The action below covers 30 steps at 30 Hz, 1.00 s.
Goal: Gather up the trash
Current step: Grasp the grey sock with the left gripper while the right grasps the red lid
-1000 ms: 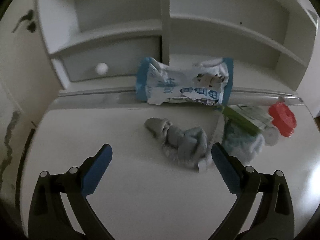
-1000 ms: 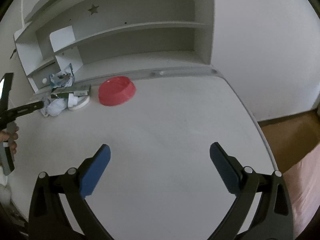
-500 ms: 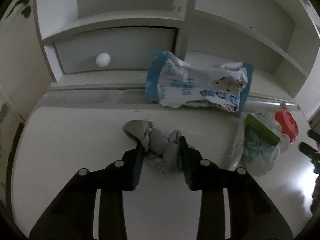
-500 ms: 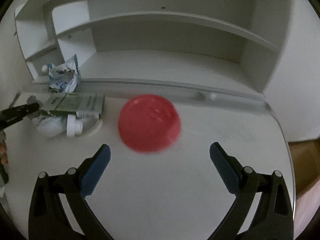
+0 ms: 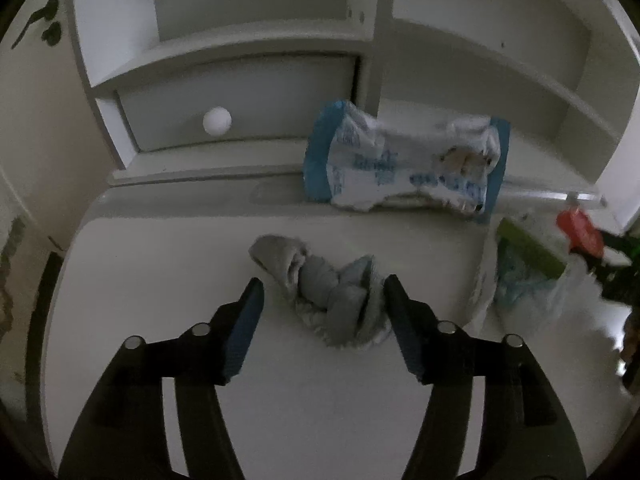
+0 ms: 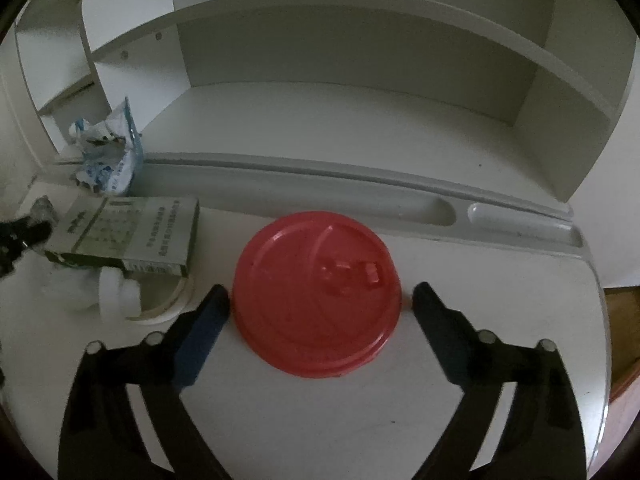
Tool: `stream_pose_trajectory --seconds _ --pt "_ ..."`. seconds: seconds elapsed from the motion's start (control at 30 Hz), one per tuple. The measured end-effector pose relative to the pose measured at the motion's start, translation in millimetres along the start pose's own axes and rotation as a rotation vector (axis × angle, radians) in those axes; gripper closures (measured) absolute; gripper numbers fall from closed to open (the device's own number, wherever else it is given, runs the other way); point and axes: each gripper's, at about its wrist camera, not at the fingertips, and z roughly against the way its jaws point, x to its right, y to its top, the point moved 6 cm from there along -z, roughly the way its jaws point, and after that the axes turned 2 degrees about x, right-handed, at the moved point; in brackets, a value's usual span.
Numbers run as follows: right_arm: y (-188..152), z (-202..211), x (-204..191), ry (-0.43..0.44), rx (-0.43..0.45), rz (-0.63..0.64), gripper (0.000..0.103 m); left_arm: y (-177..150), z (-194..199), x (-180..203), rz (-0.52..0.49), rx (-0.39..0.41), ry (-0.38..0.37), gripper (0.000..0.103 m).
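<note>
A: Between our left hand-held gripper's [image 5: 324, 304] jaws lies the grey rag [image 5: 320, 284] on the desk [image 5: 320, 400], its long axis running from far left to near right. The jaws are opening; the right pad looks to be just at the rag's edge, the left pad apart from it, so we hold nothing there.

B: And on the right side?

A: The red lid [image 6: 316, 292] lies flat on the desk, straight ahead of our right hand-held gripper [image 6: 320, 300] and between its jaws, which are closing. The left pad is just beside the rim, the right one a little apart. No grasp yet.

B: So each hand has its own piece. What else do we count?

A: One blue-and-white wrapper [image 5: 404, 164] at the far edge by the shelf [image 5: 248, 52], one green box [image 6: 128, 236] left of the lid, on one white plastic bag [image 5: 524, 296]. One rag, one lid.

B: We judge the lid the nearer catch.
</note>
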Motion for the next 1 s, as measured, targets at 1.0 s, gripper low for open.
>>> stream_pose_trajectory --seconds 1.0 --pt "-33.2 82.8 -23.1 0.063 0.134 0.001 0.023 2.7 19.6 11.4 -0.005 0.099 -0.078 0.078"
